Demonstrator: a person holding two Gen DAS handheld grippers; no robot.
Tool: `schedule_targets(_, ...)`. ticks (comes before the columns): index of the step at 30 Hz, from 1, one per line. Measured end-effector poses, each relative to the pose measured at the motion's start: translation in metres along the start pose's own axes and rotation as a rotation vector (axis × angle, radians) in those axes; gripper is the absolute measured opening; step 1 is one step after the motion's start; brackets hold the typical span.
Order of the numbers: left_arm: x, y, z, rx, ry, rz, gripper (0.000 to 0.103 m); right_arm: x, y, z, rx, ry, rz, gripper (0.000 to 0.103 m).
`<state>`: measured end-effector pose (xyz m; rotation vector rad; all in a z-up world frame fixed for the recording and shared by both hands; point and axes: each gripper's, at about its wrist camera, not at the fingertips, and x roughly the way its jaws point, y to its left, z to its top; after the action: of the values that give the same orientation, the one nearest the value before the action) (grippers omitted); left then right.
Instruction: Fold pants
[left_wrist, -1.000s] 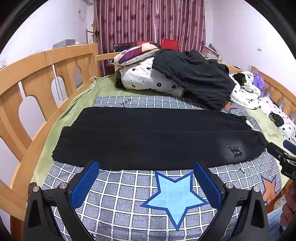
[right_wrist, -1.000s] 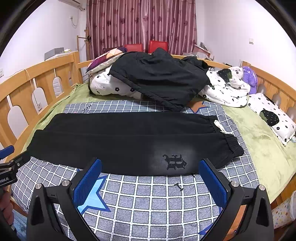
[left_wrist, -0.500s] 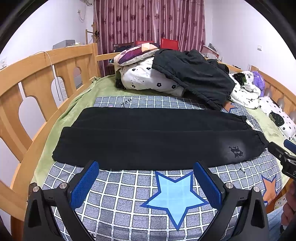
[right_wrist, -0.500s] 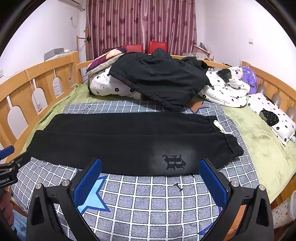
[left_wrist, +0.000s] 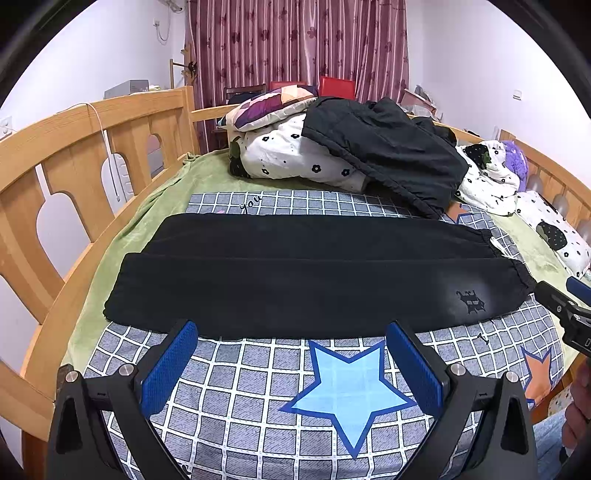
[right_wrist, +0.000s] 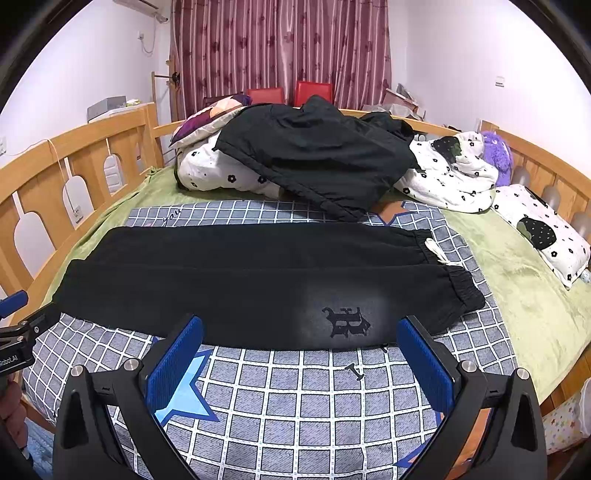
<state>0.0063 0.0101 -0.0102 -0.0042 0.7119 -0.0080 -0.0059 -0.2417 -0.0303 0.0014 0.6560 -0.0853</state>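
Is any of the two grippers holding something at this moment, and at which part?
Nothing is held. The left gripper and the right gripper are both open, above the checked blanket, short of the black pants.

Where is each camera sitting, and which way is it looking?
Left wrist: on the left gripper, facing across the bed at the black pants with a printed emblem; its open blue-padded fingers, the right gripper's tip and a hand show.
Right wrist: on the right gripper, facing the same way from nearer the waistband; its open fingers and the left gripper's tip show.
Both share: the pants, the grey checked blanket with blue stars, the maroon curtain.
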Motion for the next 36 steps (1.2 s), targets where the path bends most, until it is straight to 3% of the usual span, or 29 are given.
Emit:
schedule_targets(25,0.0,-0.004,-0.001,0.004,0.003,-0.001,0.103,0.006,0.004,-0.003,-0.005,-0.004,0.006,0.103)
schedule_targets(36,0.026,0.002,-0.004,-0.006,0.042,0.017,0.103,0.018,0.001,-0.012,-0.039,-0.021,-0.018,0.103)
